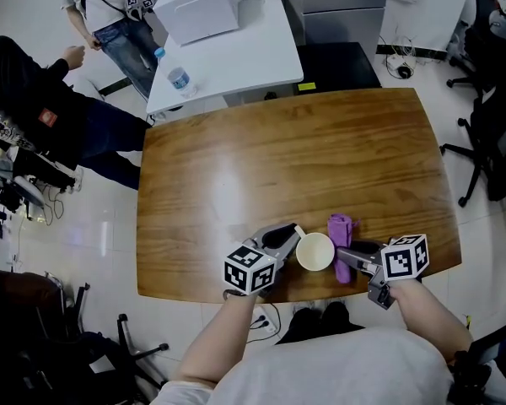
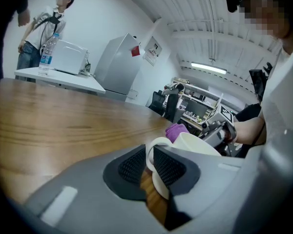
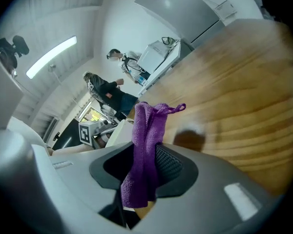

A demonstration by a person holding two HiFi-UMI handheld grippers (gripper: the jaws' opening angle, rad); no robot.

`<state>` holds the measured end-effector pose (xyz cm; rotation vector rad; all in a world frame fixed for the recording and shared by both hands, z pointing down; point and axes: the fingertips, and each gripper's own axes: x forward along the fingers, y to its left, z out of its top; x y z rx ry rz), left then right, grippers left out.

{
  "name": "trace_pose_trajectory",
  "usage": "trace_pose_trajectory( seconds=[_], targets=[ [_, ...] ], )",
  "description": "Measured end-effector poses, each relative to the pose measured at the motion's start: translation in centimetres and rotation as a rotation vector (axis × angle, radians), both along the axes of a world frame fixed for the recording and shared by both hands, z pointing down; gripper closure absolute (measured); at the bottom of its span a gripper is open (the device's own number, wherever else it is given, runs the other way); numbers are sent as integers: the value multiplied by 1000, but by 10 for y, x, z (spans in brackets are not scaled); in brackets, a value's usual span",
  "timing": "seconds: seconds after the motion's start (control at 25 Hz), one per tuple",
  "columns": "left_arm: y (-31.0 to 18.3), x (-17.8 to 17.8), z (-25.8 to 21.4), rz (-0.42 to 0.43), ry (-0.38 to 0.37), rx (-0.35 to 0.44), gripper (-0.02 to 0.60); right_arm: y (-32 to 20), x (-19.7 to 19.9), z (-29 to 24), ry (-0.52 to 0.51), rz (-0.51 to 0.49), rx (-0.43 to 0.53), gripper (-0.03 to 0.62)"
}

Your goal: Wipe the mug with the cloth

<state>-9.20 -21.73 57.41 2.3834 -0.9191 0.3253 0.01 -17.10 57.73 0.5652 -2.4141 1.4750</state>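
At the near edge of the table (image 1: 278, 159), my left gripper (image 2: 149, 165) pinches the handle of the white mug (image 1: 314, 251), and my right gripper (image 3: 144, 167) clamps the purple cloth (image 1: 341, 230) just beside it; both holds look secure, but I judge wiping not yet begun.

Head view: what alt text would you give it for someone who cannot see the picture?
Seen from above, a person's left gripper holds a white mug by its handle at the near edge of a wooden table, while the right gripper clamps a purple cloth beside the mug. A white table stands beyond it.
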Motion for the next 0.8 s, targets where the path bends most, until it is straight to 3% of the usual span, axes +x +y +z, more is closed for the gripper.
trace_pose_trajectory(
  seconds=[0.24,0.68,0.8],
  targets=[
    [0,-1,2,-1,-14,2,540,-4,0,19,95,-6,-1,457],
    [9,-14,2,17,-91,22,546,13,21,-32,-39,88,20,457],
    [15,-18,2,-6,-98,19,548,28,21,-45,-115,121,-12,457]
  ],
)
